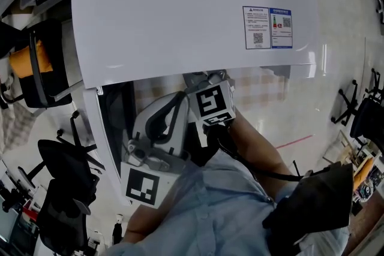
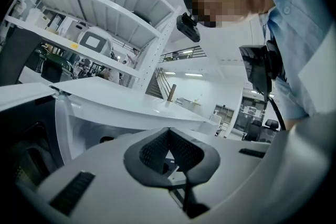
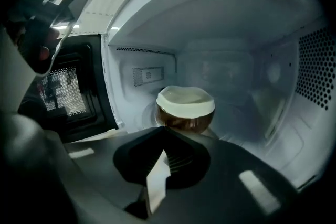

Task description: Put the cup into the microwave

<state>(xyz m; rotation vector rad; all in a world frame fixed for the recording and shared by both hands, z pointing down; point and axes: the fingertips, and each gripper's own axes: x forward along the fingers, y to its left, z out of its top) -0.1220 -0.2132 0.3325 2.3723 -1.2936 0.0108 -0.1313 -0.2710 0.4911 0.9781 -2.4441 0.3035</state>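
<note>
- Microwave door (image 3: 65, 94): dark, mesh window, swung open at the left edge of the cavity
- Left gripper (image 2: 168, 135): jaws together, nothing between them, near the open door of the white microwave (image 1: 180, 15)
- Right gripper (image 3: 164, 136): jaws together, empty, pointing into the cavity
- Cup (image 3: 186, 108): brown, pale lid, upright on the cavity floor toward the back wall, just beyond the right gripper's tips

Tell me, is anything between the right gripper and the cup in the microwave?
Nothing visible is. The cup already sits inside the microwave, its door swung open at the left, and the right gripper, jaws together and empty, points straight at it.
</note>
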